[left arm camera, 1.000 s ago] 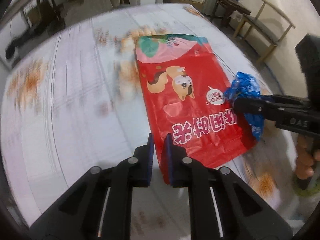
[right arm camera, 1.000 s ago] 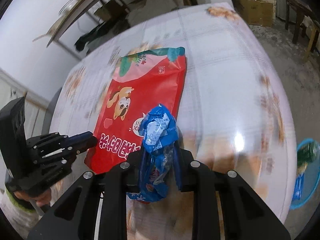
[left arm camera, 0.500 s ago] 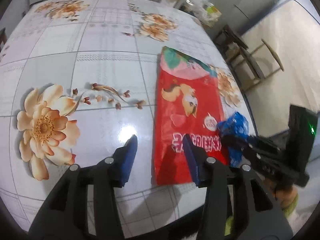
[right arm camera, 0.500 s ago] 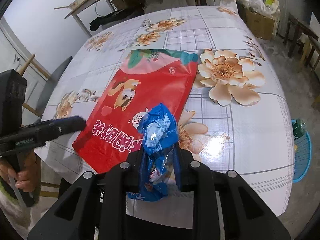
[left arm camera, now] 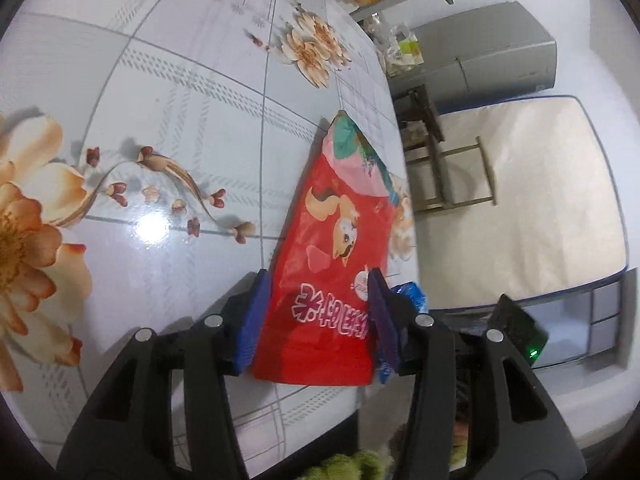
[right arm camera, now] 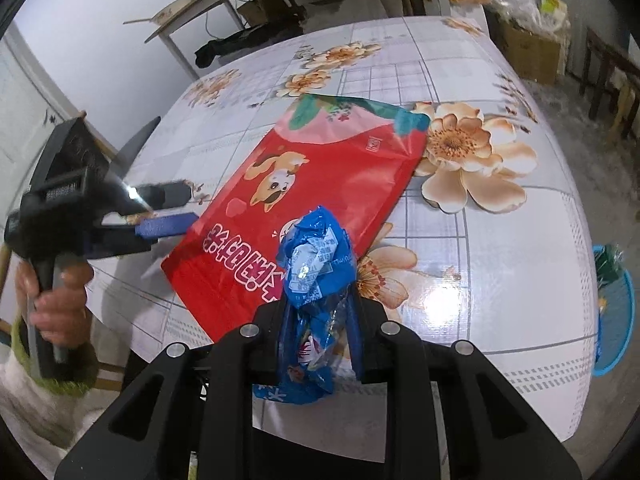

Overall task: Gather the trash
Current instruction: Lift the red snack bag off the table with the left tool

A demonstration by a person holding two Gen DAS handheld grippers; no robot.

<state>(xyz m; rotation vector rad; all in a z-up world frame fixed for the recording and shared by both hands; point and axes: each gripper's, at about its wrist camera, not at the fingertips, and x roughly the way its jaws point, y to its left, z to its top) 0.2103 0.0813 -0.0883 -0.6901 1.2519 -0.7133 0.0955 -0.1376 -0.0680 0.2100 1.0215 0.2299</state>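
The right gripper (right arm camera: 316, 320) has its jaws clenched on a crumpled blue wrapper (right arm camera: 316, 272), held above the near edge of the flower-patterned surface (right arm camera: 500, 280). Just beyond it a red snack bag (right arm camera: 320, 184) printed with a cartoon dog lies flat on the surface, its bottom end toward the near edge. The left gripper (left arm camera: 316, 316) has just been opening its jaws; they stand released astride that bottom end of the bag, not pressing it. Off the surface's far right edge, a blue basket (right arm camera: 616, 320) sits on the floor.
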